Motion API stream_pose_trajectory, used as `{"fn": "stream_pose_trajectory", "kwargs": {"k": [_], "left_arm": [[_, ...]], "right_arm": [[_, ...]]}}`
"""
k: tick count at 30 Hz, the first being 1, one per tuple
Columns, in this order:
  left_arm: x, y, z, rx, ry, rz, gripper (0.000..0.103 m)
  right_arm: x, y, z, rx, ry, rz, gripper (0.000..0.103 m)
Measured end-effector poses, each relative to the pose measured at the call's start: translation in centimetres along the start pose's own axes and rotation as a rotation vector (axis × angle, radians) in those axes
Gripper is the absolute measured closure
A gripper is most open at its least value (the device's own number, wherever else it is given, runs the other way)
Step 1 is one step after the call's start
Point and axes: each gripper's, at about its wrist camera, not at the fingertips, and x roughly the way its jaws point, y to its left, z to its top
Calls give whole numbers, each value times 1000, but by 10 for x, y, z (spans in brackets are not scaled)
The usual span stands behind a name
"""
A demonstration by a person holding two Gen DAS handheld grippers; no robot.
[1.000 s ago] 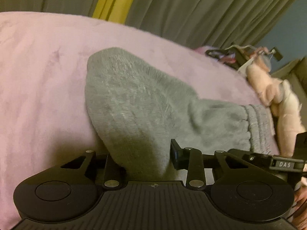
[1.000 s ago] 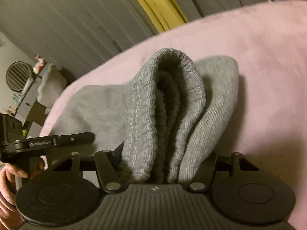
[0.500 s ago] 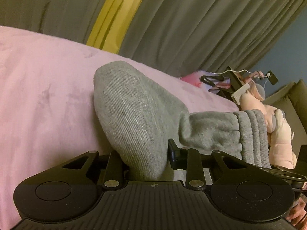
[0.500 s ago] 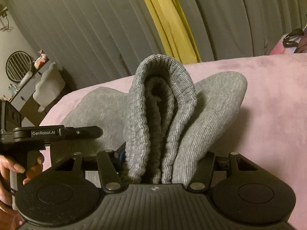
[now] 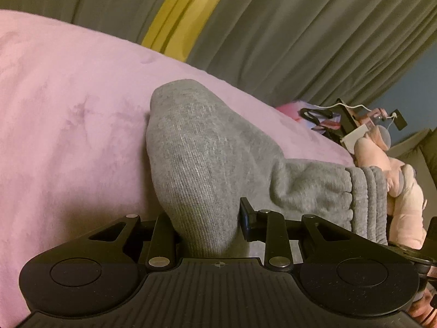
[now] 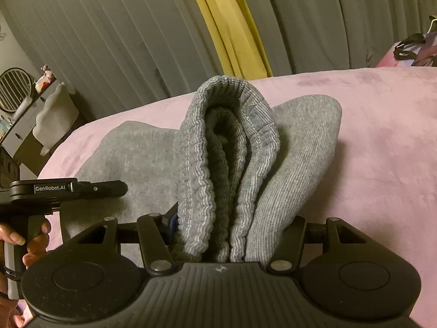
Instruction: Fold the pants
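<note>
On pink blanket (image 5: 68,136) | grey pants (image 5: 196,169) bunched (ribbed waistband doubled) | both jaws clamped on cloth

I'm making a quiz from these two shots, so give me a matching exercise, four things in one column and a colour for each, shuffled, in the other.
Things:
1. pants
2. blanket
3. curtain stripe
4. claw frame

Colours:
A. yellow
B. black
C. grey
D. pink

Pairs: 1-C, 2-D, 3-A, 4-B
</note>
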Motion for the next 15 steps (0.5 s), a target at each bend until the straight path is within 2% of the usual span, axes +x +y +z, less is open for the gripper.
{"fn": "stream_pose_trajectory", "kwargs": {"k": [15], "left_arm": [[-1, 2, -3, -2, -3, 16, 66]], "right_arm": [[14, 3, -3, -11, 6, -39, 42]]}}
